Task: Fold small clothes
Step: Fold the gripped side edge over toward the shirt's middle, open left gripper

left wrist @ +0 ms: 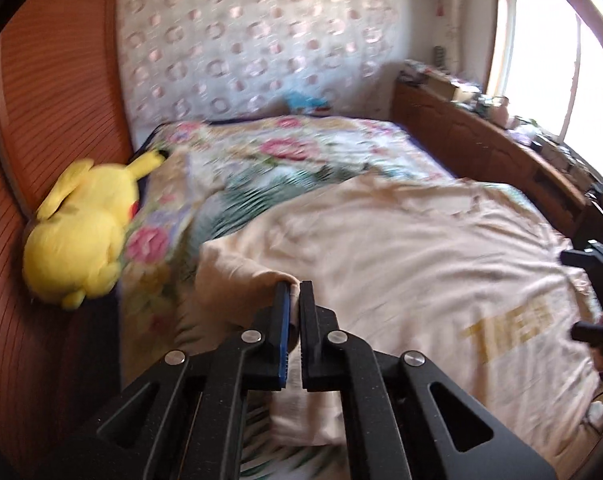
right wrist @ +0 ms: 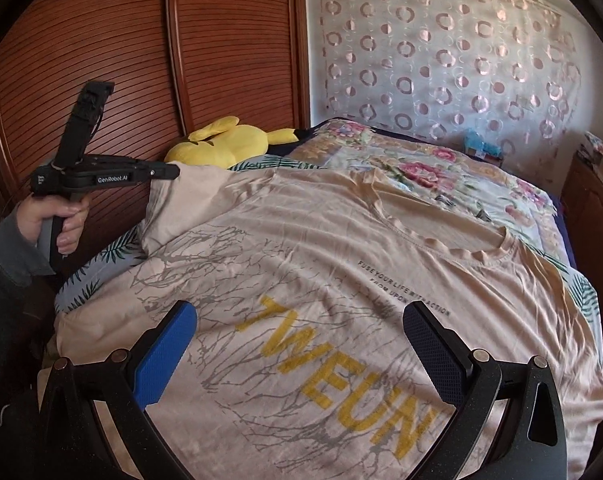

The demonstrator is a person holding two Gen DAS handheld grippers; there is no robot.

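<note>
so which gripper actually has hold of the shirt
The left gripper: it is shut on the t-shirt sleeve, lifting it. The right gripper hovers wide open above the yellow print, holding nothing.

Bedroom. Bed (right wrist: 541, 216) with floral quilt (left wrist: 301, 156), leaf-print sheet (right wrist: 97, 264) under it. Reddish slatted wardrobe doors (right wrist: 101, 48) along one side of bed, dark vertical seam between panels. White wall behind bed hung with sheer curtain (right wrist: 441, 60), pink ring pattern. Low wooden cabinet (left wrist: 481, 140) along other side of bed, top cluttered, items too blurred to name. Window (left wrist: 541, 60) above cabinet, strong daylight, overexposed. Yellow Pikachu plush (left wrist: 81, 236) between wardrobe and quilt.
</note>
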